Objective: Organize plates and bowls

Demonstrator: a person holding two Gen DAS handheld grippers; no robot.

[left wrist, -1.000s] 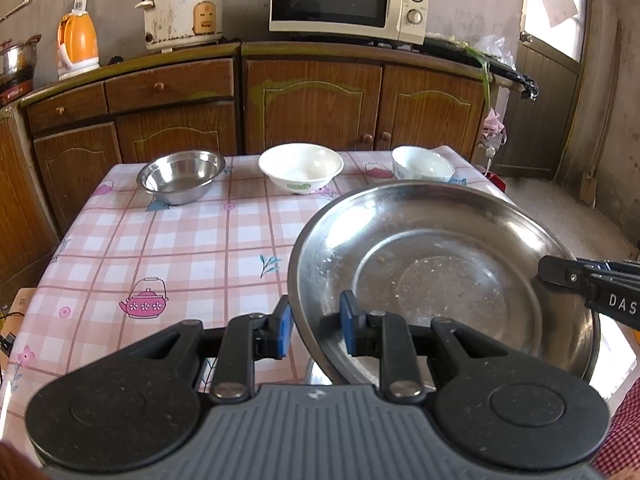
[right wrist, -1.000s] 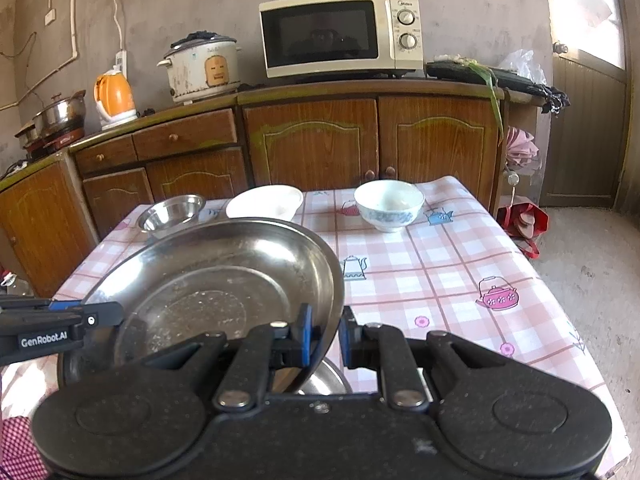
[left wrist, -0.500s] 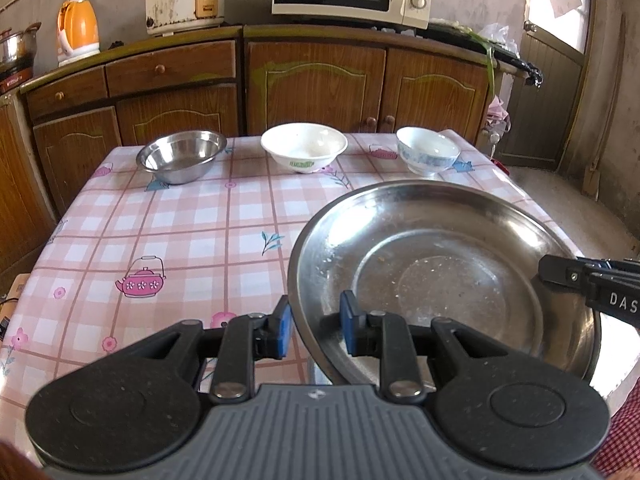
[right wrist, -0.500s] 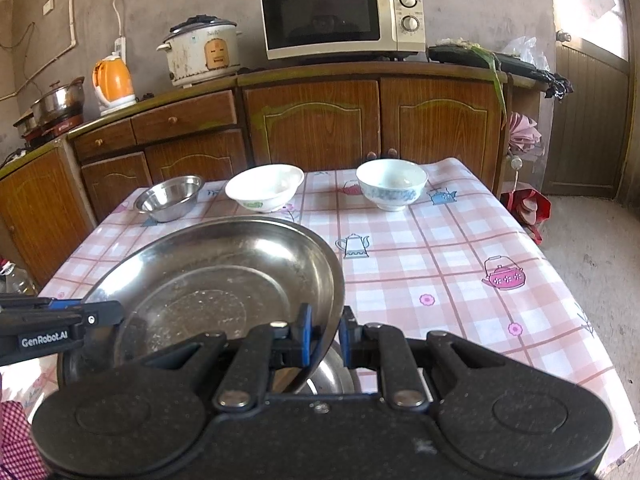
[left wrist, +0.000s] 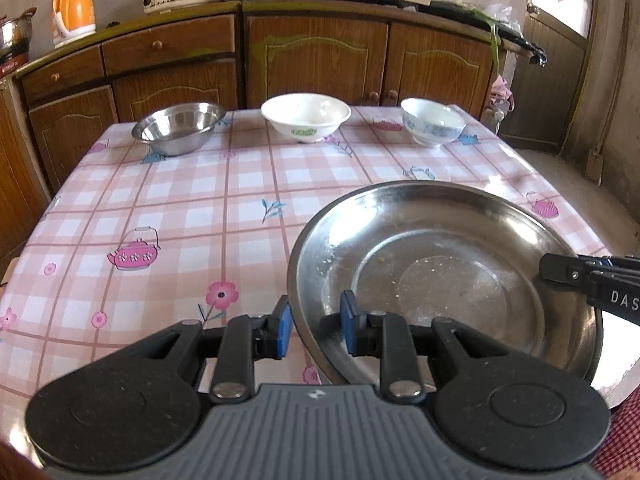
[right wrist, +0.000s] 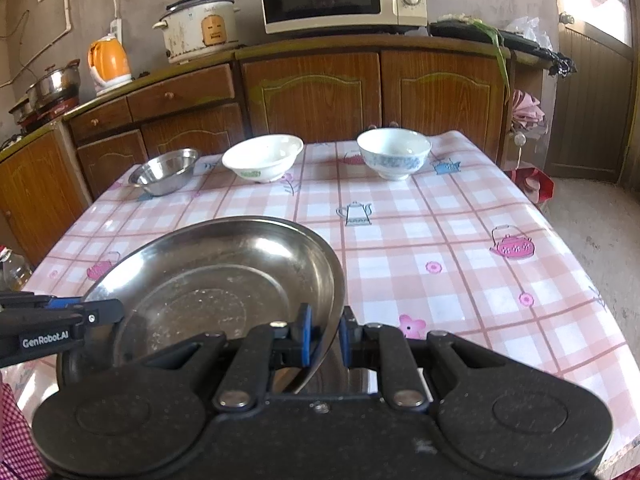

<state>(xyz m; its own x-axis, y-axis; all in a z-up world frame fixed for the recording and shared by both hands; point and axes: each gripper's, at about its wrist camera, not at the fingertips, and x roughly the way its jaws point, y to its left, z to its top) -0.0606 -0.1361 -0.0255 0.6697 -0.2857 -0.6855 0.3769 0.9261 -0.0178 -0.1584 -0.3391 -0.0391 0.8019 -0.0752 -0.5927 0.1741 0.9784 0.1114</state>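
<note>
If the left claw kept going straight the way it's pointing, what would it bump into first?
Probably the checked tablecloth, past the steel plate it grips. The white bowl sits further along; depth is hard to judge.

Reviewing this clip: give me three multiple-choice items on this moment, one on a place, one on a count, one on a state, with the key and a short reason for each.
1. Where does the steel bowl stand among the three bowls at the table's far edge, as the cameras see them?
A. leftmost
B. middle
C. rightmost

2. How many white ceramic bowls stand on the table?
A. one
B. two
C. four

3. How is the large steel plate held?
A. by the left gripper alone
B. lying free on the table
C. by both grippers on opposite rims

Key:
1 A, it sits left of the white bowl with green print.
2 B, that bowl and the blue-patterned bowl.
3 C, the left gripper pinches the rim on one side and the right gripper pinches it on the other.
</note>
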